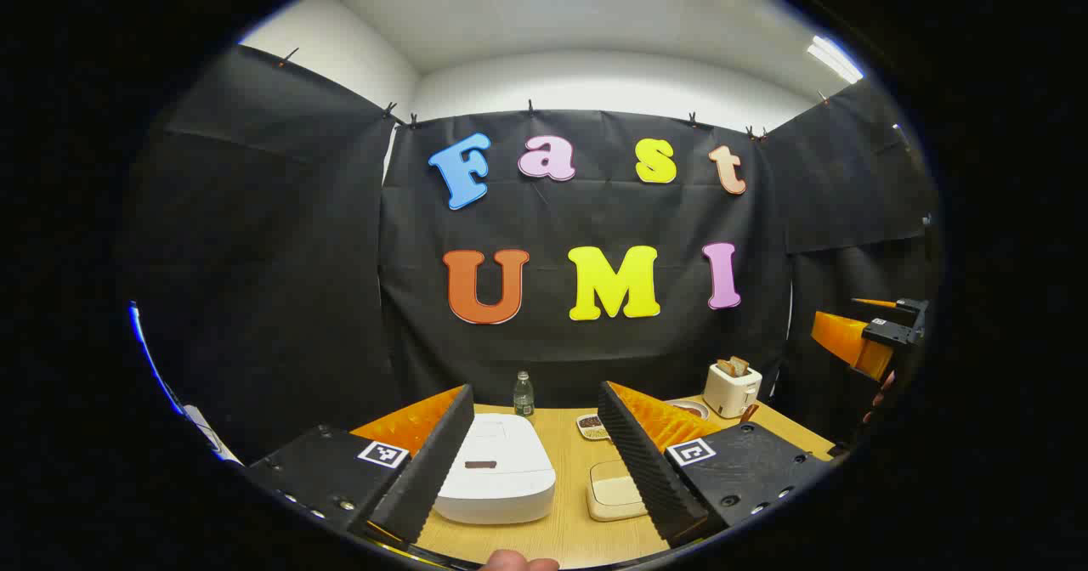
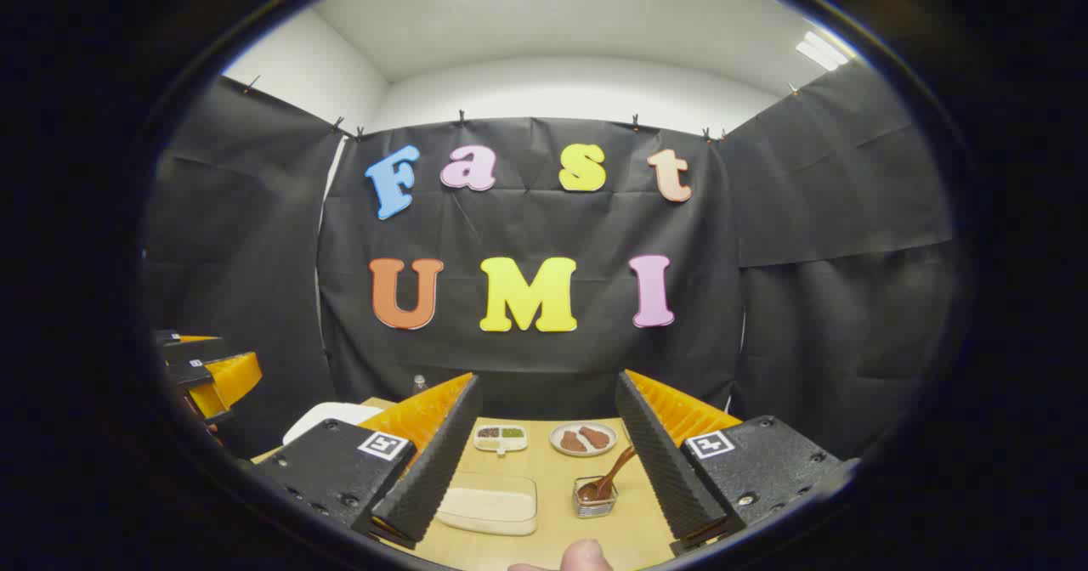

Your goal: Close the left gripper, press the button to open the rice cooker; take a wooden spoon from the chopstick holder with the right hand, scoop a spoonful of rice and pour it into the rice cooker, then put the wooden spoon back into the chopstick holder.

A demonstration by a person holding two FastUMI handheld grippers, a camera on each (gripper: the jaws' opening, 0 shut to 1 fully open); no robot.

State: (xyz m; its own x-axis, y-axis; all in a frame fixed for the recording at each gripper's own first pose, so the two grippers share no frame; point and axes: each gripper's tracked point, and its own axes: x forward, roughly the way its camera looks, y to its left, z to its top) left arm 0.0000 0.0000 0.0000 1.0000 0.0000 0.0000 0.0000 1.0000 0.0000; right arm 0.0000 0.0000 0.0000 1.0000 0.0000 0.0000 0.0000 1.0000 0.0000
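Note:
The white rice cooker [image 1: 497, 469] sits on the wooden table with its lid down, a small dark button on its top. My left gripper [image 1: 535, 456] hovers open above the table in front of it. To the cooker's right lies a cream rice box [image 1: 614, 490]. In the right gripper view the same rice box [image 2: 489, 503] lies at lower left, and a wire chopstick holder [image 2: 595, 496] holds a brown wooden spoon [image 2: 610, 473] leaning right. My right gripper [image 2: 548, 460] is open above the table, short of the holder. The rice cooker [image 2: 327, 420] peeks out at left.
A small bottle [image 1: 524, 394] stands at the back, a toaster [image 1: 731, 387] with bread at back right. A divided dish [image 2: 501, 437] and a plate with brown food [image 2: 583, 438] sit near the back wall. The other gripper [image 1: 875, 337] shows far right, and the left one [image 2: 204, 371] far left.

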